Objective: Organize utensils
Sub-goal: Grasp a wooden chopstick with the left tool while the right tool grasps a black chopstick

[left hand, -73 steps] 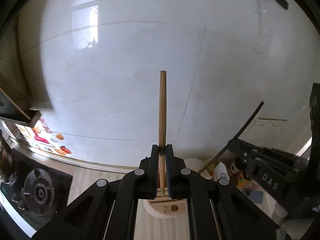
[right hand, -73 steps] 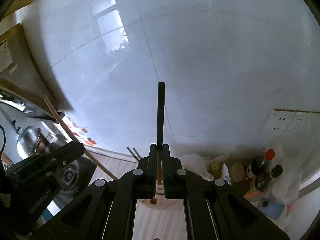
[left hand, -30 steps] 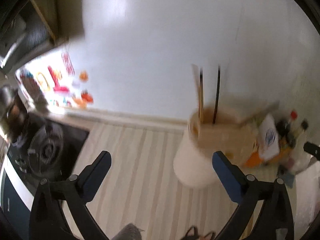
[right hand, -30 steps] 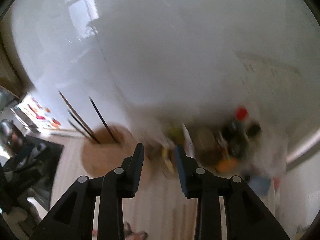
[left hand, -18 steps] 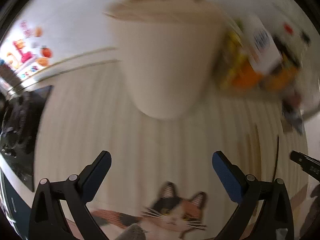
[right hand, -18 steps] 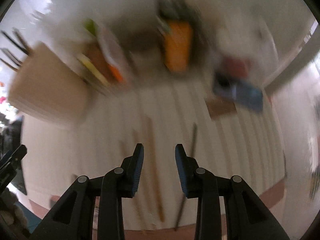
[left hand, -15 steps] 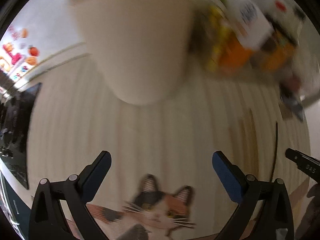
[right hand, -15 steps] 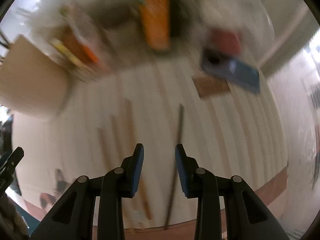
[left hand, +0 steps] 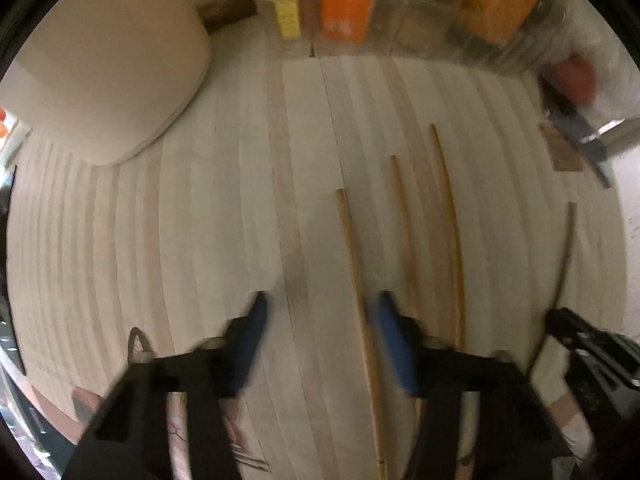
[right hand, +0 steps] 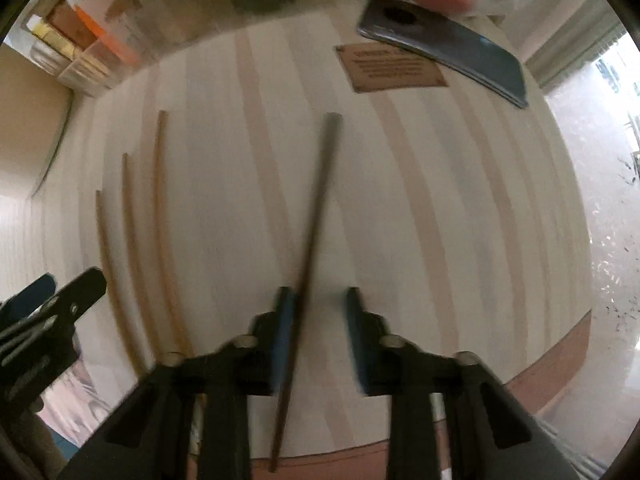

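Note:
Three light wooden chopsticks lie side by side on the striped table (left hand: 200, 220). My left gripper (left hand: 320, 320) points down over the leftmost wooden chopstick (left hand: 352, 252), which runs between the fingers close to the right pad. The jaws are closing, with a gap still on the left side. My right gripper (right hand: 320, 312) stands over a dark chopstick (right hand: 320, 200) that lies against its left pad; its jaws are closing too, and the right pad stays apart. The cream utensil holder (left hand: 108, 60) stands at the far left.
Orange and yellow packets (left hand: 348, 0) line the back of the table. A blue-grey phone (right hand: 448, 56) and a brown card (right hand: 392, 68) lie at the far right. The table's front edge (right hand: 552, 360) is close to the right gripper. The other two wooden chopsticks (left hand: 450, 220) lie between the grippers.
Both grippers let go of the chopsticks held over the holder, swung away and dropped to the table. Their jaws have narrowed around chopsticks lying there.

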